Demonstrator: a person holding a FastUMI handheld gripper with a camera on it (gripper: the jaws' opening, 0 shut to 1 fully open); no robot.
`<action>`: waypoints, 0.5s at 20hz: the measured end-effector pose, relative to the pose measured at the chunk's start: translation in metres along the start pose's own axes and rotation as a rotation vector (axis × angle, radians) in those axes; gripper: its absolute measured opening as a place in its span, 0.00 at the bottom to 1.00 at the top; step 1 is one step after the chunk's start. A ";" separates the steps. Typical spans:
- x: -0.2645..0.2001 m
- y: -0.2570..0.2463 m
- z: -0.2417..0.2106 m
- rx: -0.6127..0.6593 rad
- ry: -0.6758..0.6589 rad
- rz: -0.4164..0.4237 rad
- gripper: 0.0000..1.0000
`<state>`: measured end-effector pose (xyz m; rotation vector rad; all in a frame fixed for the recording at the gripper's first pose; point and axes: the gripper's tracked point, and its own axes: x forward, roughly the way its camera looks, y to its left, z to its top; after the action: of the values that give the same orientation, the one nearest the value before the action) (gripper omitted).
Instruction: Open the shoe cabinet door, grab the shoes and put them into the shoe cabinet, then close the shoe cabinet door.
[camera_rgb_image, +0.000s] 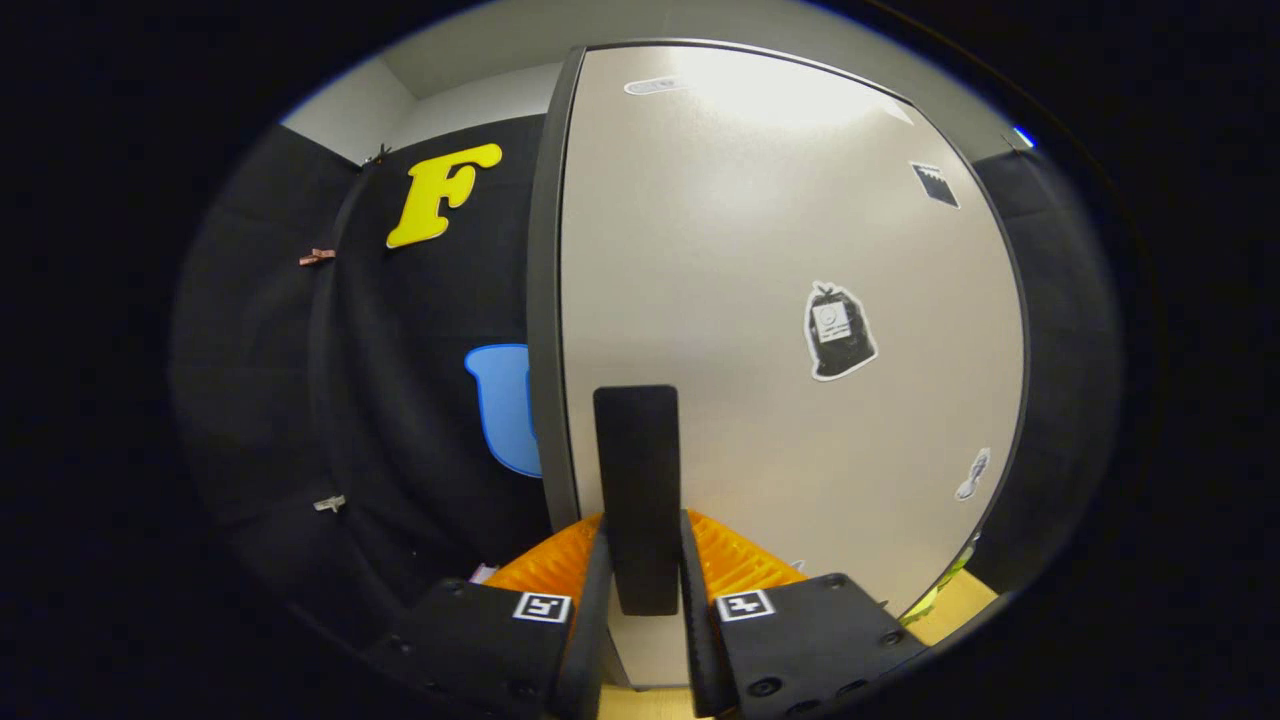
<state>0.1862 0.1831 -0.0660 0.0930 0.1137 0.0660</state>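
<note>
I see the jaws (642, 560) closed on the black handle (637, 480) of the shoe cabinet door (760, 300), with one finger pressing each side of the handle's lower part. The handle is a flat upright bar; it rises from between the fingers and ends above them, against the door face.

The door is a pale panel with a dark frame. It stands directly ahead of the jaws, and its left edge runs just beside the handle. I cannot tell whether the door is fully shut or slightly ajar.

Several stickers sit on the door face: a dark bag-shaped sticker (838, 330) to the right of the handle and higher, a small dark sticker (935, 185) near the upper right corner, and a small pale sticker (972, 474) near the right edge.

A light wooden floor (965, 600) shows below the door's right corner. The booth's black cloth wall (400, 400) hangs to the left of the door
</note>
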 end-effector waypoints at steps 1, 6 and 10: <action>0.013 0.001 -0.004 -0.001 0.002 -0.008 0.38; 0.012 0.001 -0.003 -0.029 -0.006 0.012 0.25; 0.002 0.001 -0.002 -0.048 -0.015 0.043 0.17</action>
<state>0.1880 0.1840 -0.0684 0.0475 0.0955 0.1106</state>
